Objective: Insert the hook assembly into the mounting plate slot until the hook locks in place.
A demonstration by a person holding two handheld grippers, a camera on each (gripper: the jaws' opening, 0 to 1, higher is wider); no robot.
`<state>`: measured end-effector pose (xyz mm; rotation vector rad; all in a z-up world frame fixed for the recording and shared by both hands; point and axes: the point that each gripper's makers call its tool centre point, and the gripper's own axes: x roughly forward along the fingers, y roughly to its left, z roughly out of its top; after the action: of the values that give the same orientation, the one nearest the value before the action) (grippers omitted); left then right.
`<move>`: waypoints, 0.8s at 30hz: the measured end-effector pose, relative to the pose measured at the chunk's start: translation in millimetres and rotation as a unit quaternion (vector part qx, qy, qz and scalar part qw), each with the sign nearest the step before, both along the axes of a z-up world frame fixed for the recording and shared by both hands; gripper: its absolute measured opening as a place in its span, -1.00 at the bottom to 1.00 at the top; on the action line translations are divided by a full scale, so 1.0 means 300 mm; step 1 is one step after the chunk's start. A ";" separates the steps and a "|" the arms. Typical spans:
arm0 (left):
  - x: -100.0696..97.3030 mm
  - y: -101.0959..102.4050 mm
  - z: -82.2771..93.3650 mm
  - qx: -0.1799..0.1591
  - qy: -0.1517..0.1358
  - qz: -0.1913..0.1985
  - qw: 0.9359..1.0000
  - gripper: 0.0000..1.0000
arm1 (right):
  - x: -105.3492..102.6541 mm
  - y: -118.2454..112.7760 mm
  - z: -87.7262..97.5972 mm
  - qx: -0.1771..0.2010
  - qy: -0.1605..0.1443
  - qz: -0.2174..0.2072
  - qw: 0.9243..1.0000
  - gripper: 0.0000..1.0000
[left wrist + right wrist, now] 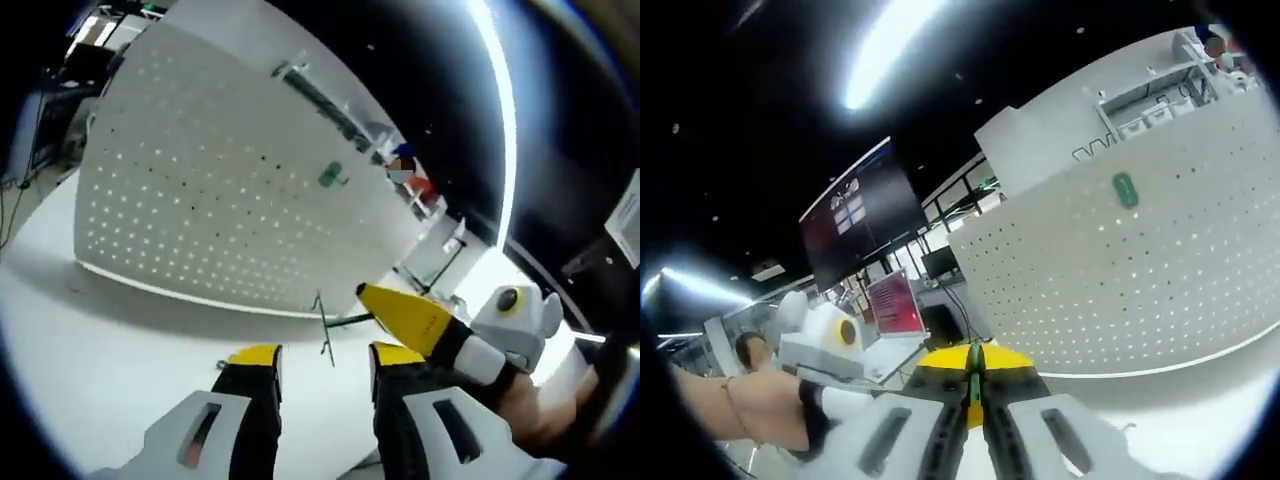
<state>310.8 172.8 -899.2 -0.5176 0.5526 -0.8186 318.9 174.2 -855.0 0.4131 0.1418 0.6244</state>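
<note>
A white perforated mounting plate (220, 190) stands upright on the white table (110, 350); in the right gripper view the plate (1140, 270) is on the right. One green hook (333, 177) hangs on it, also seen as a green piece (1125, 189). My right gripper (372, 297) comes in from the right, yellow jaws shut on a thin green wire hook assembly (326, 326) held just short of the plate's lower edge. In its own view the right gripper (975, 372) is shut on a green sliver. My left gripper (325, 355) stands open beneath the hook, holding nothing.
A person's hand (735, 405) holds the left gripper's white body (825, 345). Dark monitors (865, 210) and a red screen (895, 300) stand behind. White shelving (1140, 95) rises beyond the plate. A bright ceiling strip light (500, 120) runs overhead.
</note>
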 end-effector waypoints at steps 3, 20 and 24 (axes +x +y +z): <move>0.005 0.008 0.003 -0.004 0.001 0.005 1.000 -0.44 | -0.005 0.013 0.006 -0.002 -0.006 0.004 1.000 -1.00; 0.010 0.018 0.022 -0.043 0.019 0.018 0.999 -0.90 | -0.019 0.034 0.030 -0.016 -0.038 0.003 0.999 -1.00; 0.006 0.017 0.024 -0.046 0.017 0.014 0.999 -0.91 | -0.022 0.035 0.033 -0.018 -0.043 0.003 0.999 -1.00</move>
<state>312.4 177.8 -892.1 -0.6236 0.5406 -0.8121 312.4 184.7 -845.2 0.3510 0.0724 0.6436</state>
